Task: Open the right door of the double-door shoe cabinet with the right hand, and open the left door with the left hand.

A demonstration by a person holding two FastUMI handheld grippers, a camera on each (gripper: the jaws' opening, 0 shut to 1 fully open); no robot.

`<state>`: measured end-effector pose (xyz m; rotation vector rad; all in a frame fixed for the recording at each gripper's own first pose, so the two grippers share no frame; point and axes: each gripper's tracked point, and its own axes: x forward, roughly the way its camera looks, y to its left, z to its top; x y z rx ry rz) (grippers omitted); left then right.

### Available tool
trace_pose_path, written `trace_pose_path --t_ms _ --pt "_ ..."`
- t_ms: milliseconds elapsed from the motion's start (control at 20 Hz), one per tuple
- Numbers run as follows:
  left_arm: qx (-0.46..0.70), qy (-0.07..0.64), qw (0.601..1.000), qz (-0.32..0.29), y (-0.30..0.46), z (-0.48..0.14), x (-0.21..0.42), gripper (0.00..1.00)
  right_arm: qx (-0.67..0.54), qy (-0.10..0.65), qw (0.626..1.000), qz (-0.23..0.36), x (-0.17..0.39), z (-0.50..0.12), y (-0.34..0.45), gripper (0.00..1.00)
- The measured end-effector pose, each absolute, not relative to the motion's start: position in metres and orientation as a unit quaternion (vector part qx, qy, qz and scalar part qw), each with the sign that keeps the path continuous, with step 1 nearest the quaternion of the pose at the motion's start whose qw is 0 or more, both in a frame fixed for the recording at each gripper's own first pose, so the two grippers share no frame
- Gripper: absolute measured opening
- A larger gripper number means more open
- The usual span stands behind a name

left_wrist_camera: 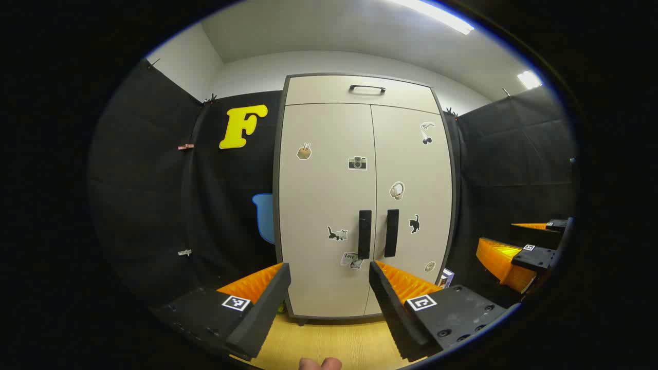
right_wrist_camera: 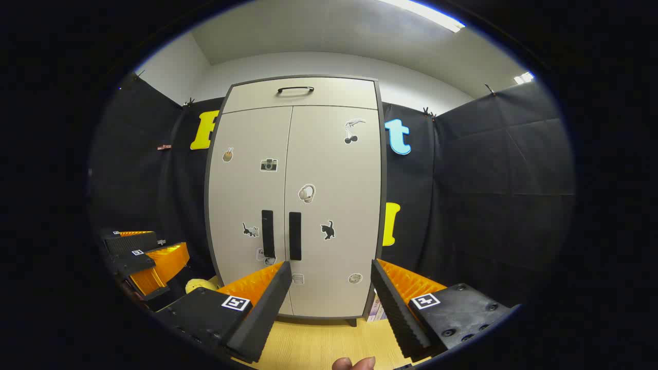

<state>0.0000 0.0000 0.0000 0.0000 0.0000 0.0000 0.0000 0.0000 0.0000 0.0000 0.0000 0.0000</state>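
Facing shut cabinet (left_wrist_camera: 366,195), left claw (left_wrist_camera: 329,272) agape, right claw (right_wrist_camera: 330,270) agape

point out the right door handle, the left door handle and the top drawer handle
right door handle (right_wrist_camera: 295,236), right gripper view, middle of the bar
left door handle (left_wrist_camera: 364,234), left gripper view, middle of the bar
top drawer handle (right_wrist_camera: 295,89), right gripper view, middle of the grip

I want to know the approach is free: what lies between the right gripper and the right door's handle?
Nothing: in the right gripper view, the open right gripper faces the right door's handle across open air and bare wooden floor.
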Motion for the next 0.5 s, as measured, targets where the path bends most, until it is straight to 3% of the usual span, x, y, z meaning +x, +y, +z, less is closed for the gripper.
trace_pose_path --t_ms 500 --pt "-0.002 -0.002 1.0 -0.001 -0.0006 0.0005 -0.0002 0.94 0.006 0.005 1.0 0.005 0.0013 -0.0002 0.0032 0.98"
